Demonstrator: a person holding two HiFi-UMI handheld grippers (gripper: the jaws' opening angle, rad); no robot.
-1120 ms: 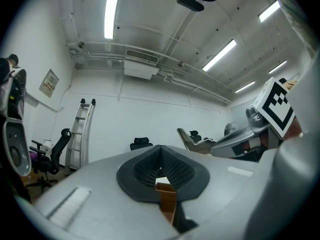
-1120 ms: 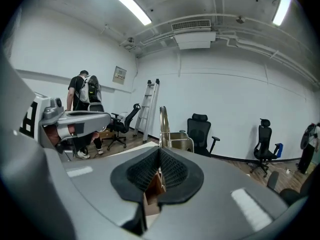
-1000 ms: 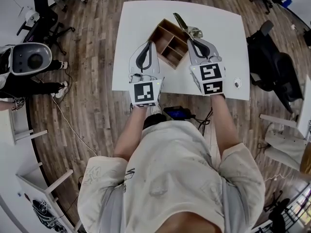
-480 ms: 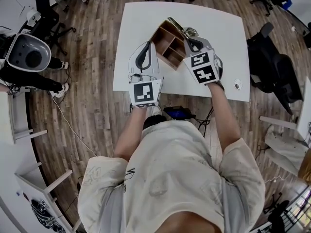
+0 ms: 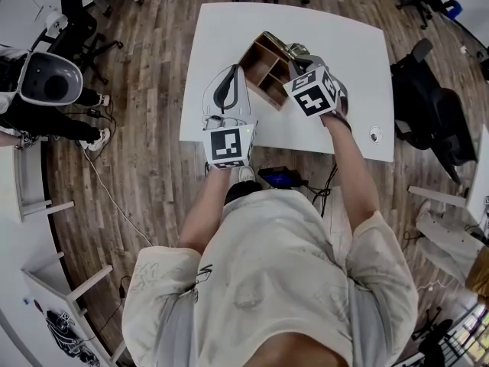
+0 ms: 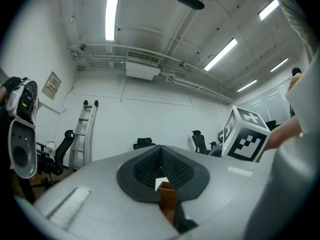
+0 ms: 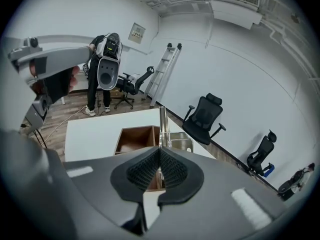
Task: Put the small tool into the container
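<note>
Half done: tool (image 7: pixel 162 125) gripped and up over the container (image 5: pixel 257 54), not in yet.
R gripper (image 7: pixel 159 170) clamped on tool; L gripper (image 6: pixel 160 168) jaws together by container's near corner. Left to do: lower, release.

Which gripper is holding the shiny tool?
The right gripper, shut on the tool by the box. The left gripper is shut with no tool.

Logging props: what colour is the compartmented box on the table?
The box is brown wood, clearest in the head view.
</note>
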